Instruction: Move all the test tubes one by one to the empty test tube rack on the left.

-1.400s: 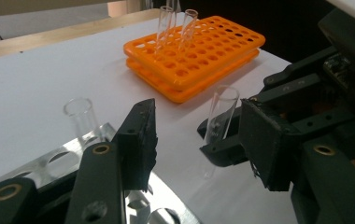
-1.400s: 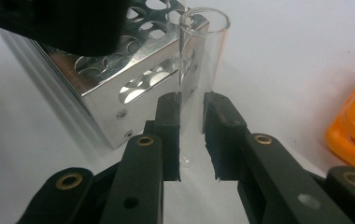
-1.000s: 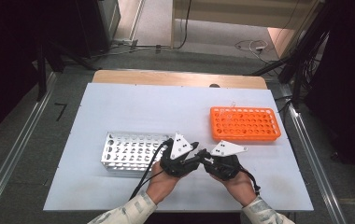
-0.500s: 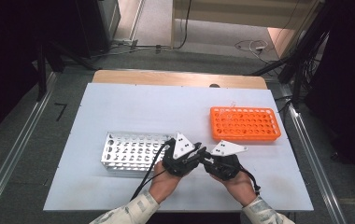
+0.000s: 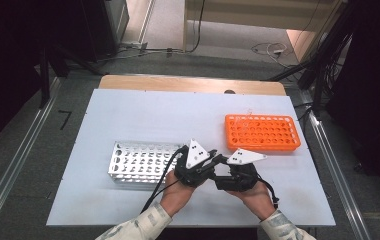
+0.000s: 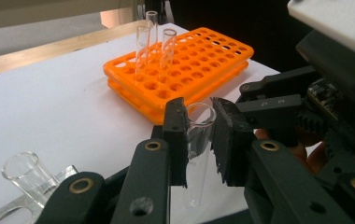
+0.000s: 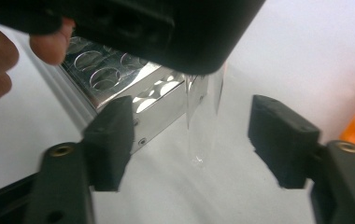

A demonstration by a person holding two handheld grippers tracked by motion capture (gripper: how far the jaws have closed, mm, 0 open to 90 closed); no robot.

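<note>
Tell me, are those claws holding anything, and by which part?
The left gripper pinches a glass tube just below its open rim. The right gripper is open around the tube's lower end, not gripping.

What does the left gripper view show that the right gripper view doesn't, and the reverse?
Left gripper view alone: the left tongs shut on a glass tube near its open mouth, three more tubes standing in the orange rack, and another tube in the silver rack's corner.

Right gripper view alone: the right tongs open, one jaw either side of the held tube's lower end, and the silver rack's side wall.

Both share: the held tube, the white table, part of the silver rack, and some orange rack.
</note>
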